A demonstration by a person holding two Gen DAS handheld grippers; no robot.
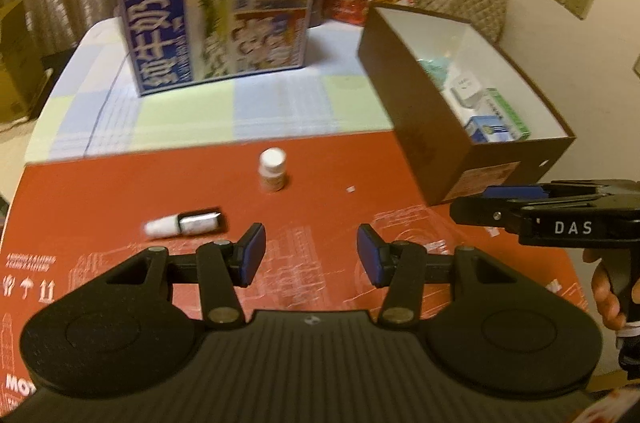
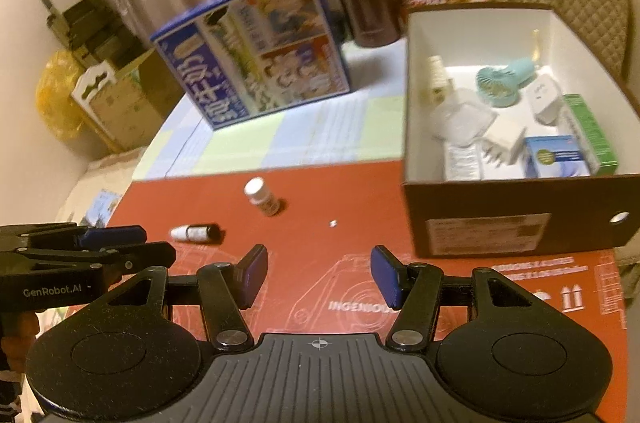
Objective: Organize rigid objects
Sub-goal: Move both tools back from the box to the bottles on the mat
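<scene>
Two empty grippers over the red mat

The left gripper (image 1: 311, 255) and right gripper (image 2: 319, 277) are both partly open and hold nothing. Ahead, a small white-capped bottle (image 1: 273, 170) stands on the red mat (image 1: 120, 191); a little tube (image 1: 182, 223) lies nearby. The brown box (image 2: 520, 223) of things sits to the right.

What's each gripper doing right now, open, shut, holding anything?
Left gripper: open, nothing between its blue pads, above the red printed mat.
Right gripper: open, empty, above the same mat.
</scene>
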